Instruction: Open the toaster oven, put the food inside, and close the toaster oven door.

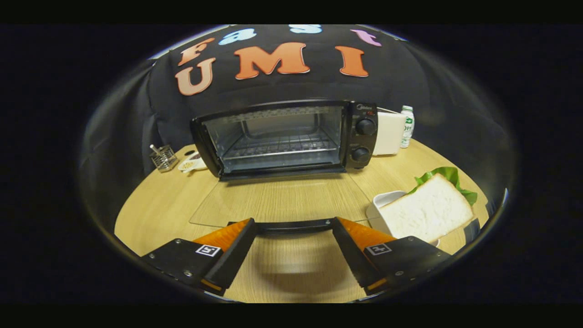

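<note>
Black toaster oven [284, 136] with two round knobs standing at back of pale wooden table [159, 205], glass door [282, 200] lying fully open and flat toward camera, wire rack bare inside. Orange-and-black gripper [294, 225] spread wide just before oven, fingertips at either end of door's black handle bar [294, 226], gripping nothing. Right of oven door: slice of white bread over green lettuce [430, 207] on white dish [380, 202]
</note>
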A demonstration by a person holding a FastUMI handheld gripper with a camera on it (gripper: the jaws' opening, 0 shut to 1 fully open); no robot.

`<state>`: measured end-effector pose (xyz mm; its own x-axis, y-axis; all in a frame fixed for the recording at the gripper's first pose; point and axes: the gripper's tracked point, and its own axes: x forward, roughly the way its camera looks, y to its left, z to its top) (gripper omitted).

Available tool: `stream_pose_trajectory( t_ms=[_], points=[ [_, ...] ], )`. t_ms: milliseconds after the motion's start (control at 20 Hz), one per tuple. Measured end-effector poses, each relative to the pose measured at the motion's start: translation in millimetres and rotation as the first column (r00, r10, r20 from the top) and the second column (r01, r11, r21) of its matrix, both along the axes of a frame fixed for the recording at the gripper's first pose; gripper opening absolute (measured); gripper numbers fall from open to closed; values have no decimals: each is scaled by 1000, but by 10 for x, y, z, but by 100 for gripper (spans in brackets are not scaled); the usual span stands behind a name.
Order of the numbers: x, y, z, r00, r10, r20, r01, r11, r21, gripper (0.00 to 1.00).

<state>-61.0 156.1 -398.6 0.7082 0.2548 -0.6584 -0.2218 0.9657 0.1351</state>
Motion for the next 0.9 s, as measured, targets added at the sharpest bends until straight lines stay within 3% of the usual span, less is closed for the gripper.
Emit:
stream_pose_trajectory(
  t_ms=[500, 700, 800, 900],
  points=[
    [419, -667, 856, 994, -11, 113, 9, 1000, 10, 99],
    [576, -1206, 937, 996, 21, 88, -18, 999, -36, 99],
    [670, -1590, 859, 999, 20, 44, -16, 996, -87, 99],
    [694, -1799, 730, 999, 23, -41, -25, 998, -60, 99]
  ],
)
